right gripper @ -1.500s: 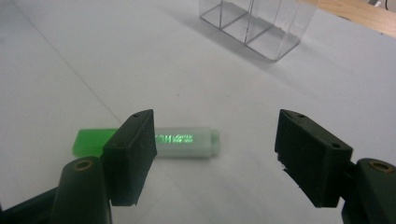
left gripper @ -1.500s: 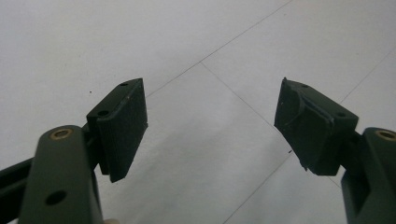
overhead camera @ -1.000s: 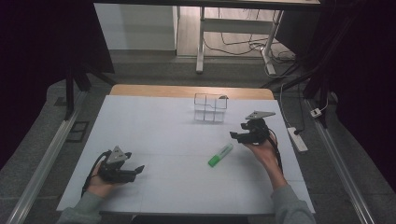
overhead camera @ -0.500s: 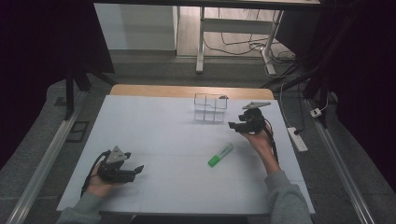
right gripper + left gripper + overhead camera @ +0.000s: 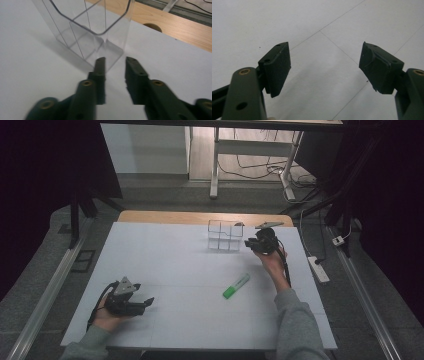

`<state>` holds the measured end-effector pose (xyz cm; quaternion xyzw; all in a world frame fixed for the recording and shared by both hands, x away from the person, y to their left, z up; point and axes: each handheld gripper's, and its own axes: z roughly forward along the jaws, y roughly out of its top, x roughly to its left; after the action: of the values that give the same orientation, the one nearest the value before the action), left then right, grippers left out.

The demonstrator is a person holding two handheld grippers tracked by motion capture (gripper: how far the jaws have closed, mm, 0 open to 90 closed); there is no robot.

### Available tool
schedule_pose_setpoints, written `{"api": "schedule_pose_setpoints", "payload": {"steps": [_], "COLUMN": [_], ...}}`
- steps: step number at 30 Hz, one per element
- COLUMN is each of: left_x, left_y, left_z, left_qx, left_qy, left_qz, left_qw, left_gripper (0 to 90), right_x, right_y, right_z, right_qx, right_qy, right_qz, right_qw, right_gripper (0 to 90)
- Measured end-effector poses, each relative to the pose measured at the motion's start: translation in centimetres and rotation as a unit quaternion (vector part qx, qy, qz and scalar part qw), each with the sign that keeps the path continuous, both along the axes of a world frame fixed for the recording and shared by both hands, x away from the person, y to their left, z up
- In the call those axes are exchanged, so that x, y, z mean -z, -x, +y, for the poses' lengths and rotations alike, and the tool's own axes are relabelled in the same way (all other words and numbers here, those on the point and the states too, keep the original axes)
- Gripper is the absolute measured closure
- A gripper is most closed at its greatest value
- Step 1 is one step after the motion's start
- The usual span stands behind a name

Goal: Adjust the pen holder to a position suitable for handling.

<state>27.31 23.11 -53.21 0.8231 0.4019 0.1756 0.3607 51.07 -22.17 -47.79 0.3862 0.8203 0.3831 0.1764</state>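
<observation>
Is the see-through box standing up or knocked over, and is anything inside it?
Standing upright and empty. The see-through box sits flat on the table, its open top facing up, with nothing behind its clear walls.

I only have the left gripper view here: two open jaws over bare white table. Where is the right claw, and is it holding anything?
Observer: The right claw is at the far side of the table, beside the right end of the clear plastic organizer. Its jaws are slightly apart with nothing between them.
Operator: Is it touching the organizer?
Observer: In the right gripper view its jaw tips sit right at the organizer's near corner; I cannot tell whether they touch.
Operator: Anything else on the table?
Observer: A green marker lies on the white table, nearer the person than the right claw and clear of both claws.
Operator: And my left claw?
Observer: The left claw is near the front left edge, far from the marker.
</observation>
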Motion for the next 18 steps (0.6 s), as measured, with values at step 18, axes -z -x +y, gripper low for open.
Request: {"api": "schedule_pose_setpoints", "payload": {"steps": [18], "left_x": [0.1], "left_y": [0.0], "left_z": [0.2], "left_qx": [0.0], "left_qy": [-0.001], "left_qz": [0.001], "left_qw": [1.0], "left_gripper": [25.1], "right_x": [0.6], "right_y": [-2.9], "right_z": [1.1], "right_qx": [0.008], "right_qy": [-0.008], "right_qz": [0.005], "right_qw": [0.9999], "right_gripper": [89.6]}}
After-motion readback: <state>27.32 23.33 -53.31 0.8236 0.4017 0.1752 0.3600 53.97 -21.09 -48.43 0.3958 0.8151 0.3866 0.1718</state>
